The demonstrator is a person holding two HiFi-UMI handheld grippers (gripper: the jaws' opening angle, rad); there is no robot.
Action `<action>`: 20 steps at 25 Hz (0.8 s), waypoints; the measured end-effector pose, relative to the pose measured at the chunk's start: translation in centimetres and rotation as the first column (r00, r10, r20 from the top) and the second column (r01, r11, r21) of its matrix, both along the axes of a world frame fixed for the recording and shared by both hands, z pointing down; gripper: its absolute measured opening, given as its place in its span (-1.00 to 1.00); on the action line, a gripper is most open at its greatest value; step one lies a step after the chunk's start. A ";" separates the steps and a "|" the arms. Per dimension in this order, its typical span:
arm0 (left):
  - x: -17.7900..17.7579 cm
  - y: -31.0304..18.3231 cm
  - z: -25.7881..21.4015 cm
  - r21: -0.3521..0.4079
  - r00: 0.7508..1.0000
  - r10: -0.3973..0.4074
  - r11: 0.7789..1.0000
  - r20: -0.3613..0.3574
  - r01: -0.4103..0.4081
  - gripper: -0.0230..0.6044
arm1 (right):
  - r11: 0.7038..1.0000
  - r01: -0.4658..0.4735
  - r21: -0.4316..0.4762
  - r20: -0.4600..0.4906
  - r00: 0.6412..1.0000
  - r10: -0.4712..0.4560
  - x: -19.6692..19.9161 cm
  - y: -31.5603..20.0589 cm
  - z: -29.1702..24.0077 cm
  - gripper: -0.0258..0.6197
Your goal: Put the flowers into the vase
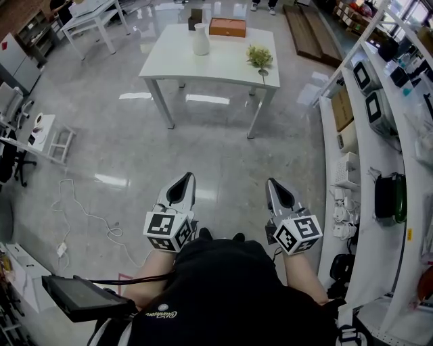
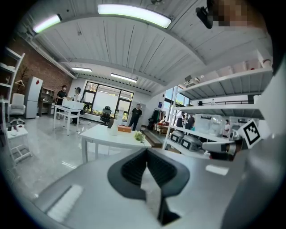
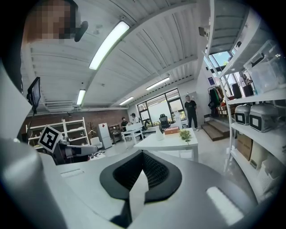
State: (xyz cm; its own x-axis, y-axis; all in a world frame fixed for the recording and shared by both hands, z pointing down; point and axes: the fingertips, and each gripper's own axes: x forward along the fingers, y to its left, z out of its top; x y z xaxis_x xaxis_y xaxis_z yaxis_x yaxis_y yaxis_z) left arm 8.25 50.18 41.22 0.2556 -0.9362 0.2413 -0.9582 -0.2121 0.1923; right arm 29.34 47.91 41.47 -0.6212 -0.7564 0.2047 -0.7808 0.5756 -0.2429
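Note:
A white vase (image 1: 201, 39) stands on the white table (image 1: 176, 64) far ahead, beside a wooden box (image 1: 227, 27). A small bunch of green flowers (image 1: 259, 57) sits near the table's right edge. Both grippers are held low, well short of the table. My left gripper (image 1: 184, 180) has its jaws together with nothing between them, and so does my right gripper (image 1: 272, 184). The left gripper view shows the vase (image 2: 113, 129) and flowers (image 2: 140, 136) beyond the left gripper (image 2: 146, 151). The right gripper view shows the vase (image 3: 159, 133) and flowers (image 3: 184, 134) beyond the right gripper (image 3: 143, 153).
Long white shelves (image 1: 379, 135) with appliances run along the right. A second white table (image 1: 95, 17) stands at the back left and a small white rack (image 1: 51, 138) at the left. A cable (image 1: 81, 209) lies on the glossy floor. People stand far behind the table.

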 end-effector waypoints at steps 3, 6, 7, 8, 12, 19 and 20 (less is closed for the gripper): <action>-0.9 -0.2 0.4 -0.006 1.000 0.007 1.000 -0.010 -0.007 -0.91 | 1.000 -0.009 -0.006 -0.007 1.000 0.009 -0.9 -0.2 0.3 -0.92; -2.2 -0.4 0.9 -0.009 1.000 0.015 1.000 -0.016 -0.015 -0.91 | 1.000 -0.013 -0.018 -0.010 1.000 0.013 -2.2 -0.2 0.8 -0.92; -2.8 -0.4 1.1 -0.012 1.000 0.013 1.000 -0.017 -0.014 -0.91 | 1.000 -0.012 -0.026 -0.010 1.000 0.011 -2.7 -0.2 1.0 -0.92; -3.4 -0.3 1.4 -0.018 1.000 0.013 1.000 -0.019 -0.013 -0.91 | 0.999 -0.011 -0.032 -0.010 1.000 0.010 -3.3 -0.1 1.2 -0.92; -5.0 -0.4 2.0 -0.034 0.999 0.022 0.999 -0.028 -0.023 -0.91 | 0.999 -0.019 -0.037 -0.024 1.000 0.018 -5.0 0.0 1.4 -0.92; -5.9 -2.7 3.1 -0.060 0.999 0.029 0.998 -0.044 -0.031 -0.91 | 0.998 -0.007 -0.057 -0.034 0.999 0.005 -6.3 -2.4 2.0 -0.92; -6.0 -3.2 3.3 -0.064 0.999 0.027 0.997 -0.044 -0.030 -0.91 | 0.998 -0.003 -0.060 -0.035 0.999 0.001 -6.5 -3.0 2.2 -0.92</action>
